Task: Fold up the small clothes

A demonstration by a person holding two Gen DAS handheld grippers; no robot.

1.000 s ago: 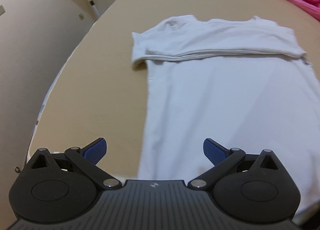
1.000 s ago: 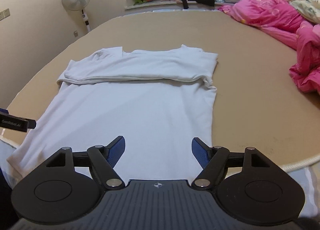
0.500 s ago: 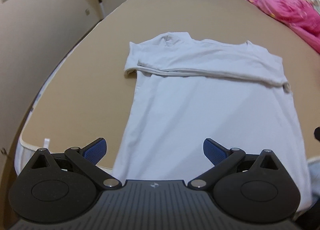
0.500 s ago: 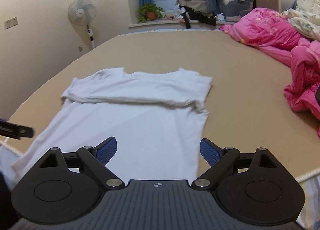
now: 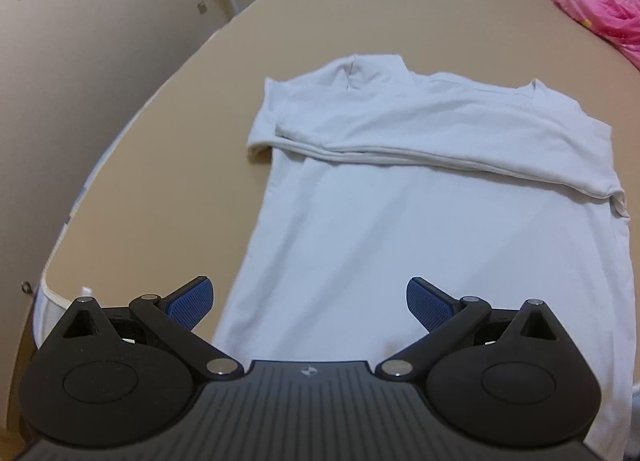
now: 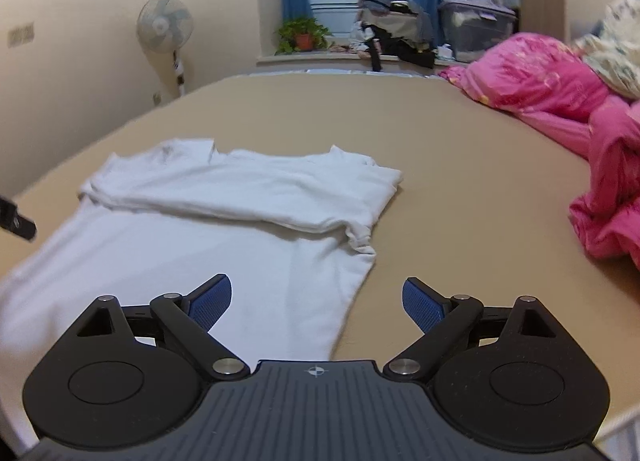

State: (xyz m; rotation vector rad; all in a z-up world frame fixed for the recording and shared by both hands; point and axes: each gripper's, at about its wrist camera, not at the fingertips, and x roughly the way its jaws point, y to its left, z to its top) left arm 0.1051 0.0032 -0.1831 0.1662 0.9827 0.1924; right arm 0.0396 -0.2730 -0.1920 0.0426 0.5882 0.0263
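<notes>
White T-shirt [image 5: 440, 229] lies flat on the bed [image 5: 160, 181], top part folded over; left claw [image 5: 308, 301] and right claw [image 6: 316, 301] hover spread above its hem.

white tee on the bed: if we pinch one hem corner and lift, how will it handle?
The tee likely lifts floppy: it lies limp, its folded top band rumpled. Probably light; the cloth looks thin. The fold may slip open, since nothing pins it. Both the left gripper and right gripper are open.

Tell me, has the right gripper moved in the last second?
Yes. The right gripper has pulled back and tilted up: against the fan, the shirt now sits lower in its view, and more window wall shows.
</notes>
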